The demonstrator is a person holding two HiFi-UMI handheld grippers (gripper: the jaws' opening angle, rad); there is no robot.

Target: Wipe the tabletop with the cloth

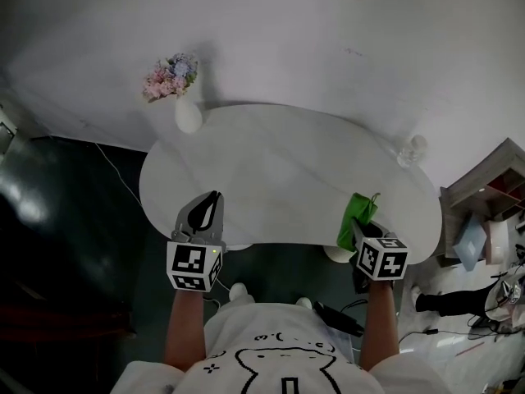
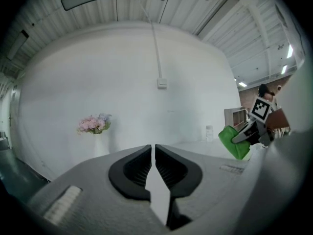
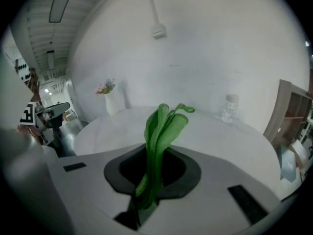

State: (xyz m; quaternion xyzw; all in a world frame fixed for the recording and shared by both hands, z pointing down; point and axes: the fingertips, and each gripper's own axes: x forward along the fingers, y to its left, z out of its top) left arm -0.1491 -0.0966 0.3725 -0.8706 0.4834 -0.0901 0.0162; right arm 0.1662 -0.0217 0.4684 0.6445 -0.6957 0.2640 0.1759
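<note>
1. A green cloth (image 1: pixel 358 218) is pinched in the right gripper (image 1: pixel 361 230) at the near right edge of a white tabletop (image 1: pixel 271 162), its folds bunched and standing out past the jaw tips toward the table.
2. In the right gripper view the cloth (image 3: pixel 159 141) runs up through the middle of the right gripper (image 3: pixel 149 180). The jaws are clamped on its lower part, and a small loop curls off the top.
3. Whether the cloth's free end touches the tabletop cannot be told; it sits over the near rim.
4. The left gripper (image 1: pixel 215 197) is held over the near left edge of the table, well apart from the cloth. In its own view the left gripper (image 2: pixel 153 155) has its jaws pressed together with nothing between them.
5. That same view catches the cloth (image 2: pixel 234 141) off to the right, in the other gripper's grasp.
6. A white vase (image 1: pixel 187 115) of pink and pale blue flowers (image 1: pixel 171 76) stands at the far left edge of the table, by the wall.
7. A small clear jar (image 1: pixel 410 150) stands at the far right edge.
8. A wooden shelf unit (image 1: pixel 484 187) stands on the floor beyond the table's right end.
</note>
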